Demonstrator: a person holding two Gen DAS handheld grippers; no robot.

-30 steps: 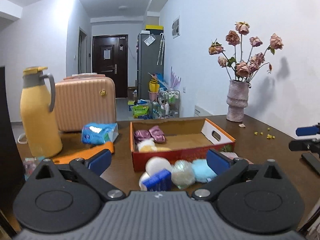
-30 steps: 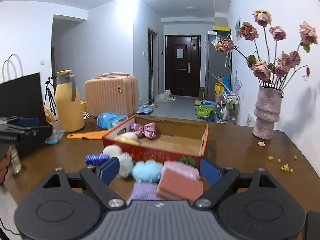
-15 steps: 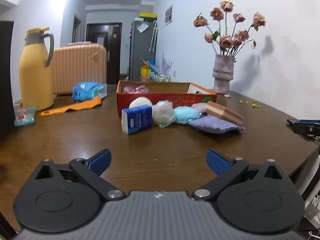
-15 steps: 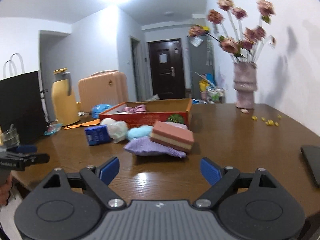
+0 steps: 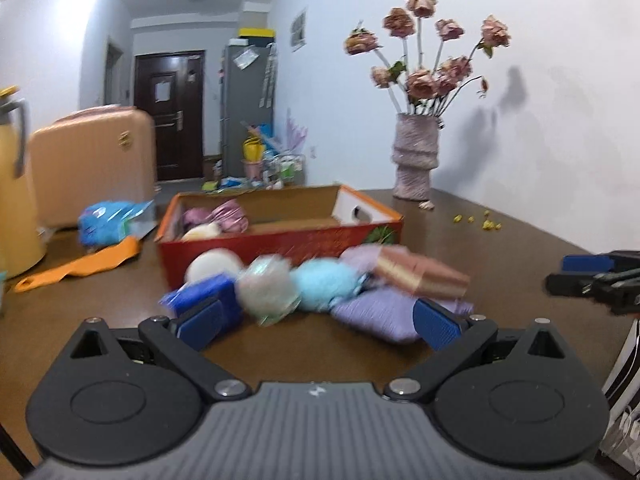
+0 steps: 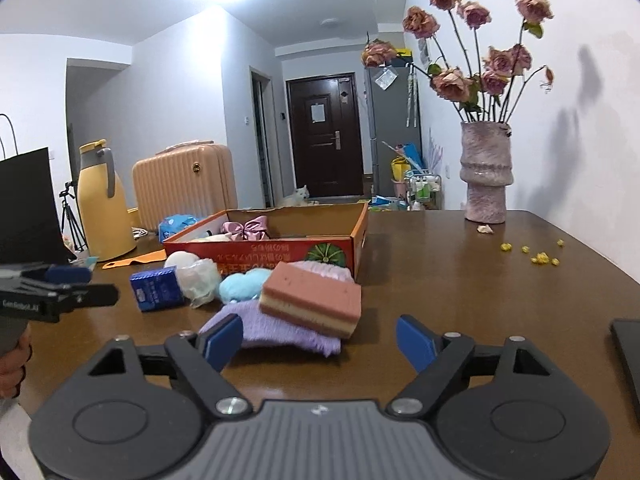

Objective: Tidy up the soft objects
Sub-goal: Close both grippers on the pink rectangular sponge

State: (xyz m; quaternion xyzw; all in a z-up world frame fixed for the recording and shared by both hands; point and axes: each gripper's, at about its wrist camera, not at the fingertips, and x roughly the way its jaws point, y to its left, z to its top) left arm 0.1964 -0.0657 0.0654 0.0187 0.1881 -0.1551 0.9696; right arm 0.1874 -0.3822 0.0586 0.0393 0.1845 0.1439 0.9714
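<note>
Approach step, nothing picked yet. Both tools spread wide and empty: left tool (image 5: 316,322) facing the puff (image 5: 267,289), right tool (image 6: 319,340) facing the sponge (image 6: 312,299) that lies on the purple cloth (image 6: 276,330). Soft pile on the desk (image 6: 460,280), just before the box (image 6: 280,247). Next, likely: advance, straddle one item, pinch gently, lift over the box wall.
</note>
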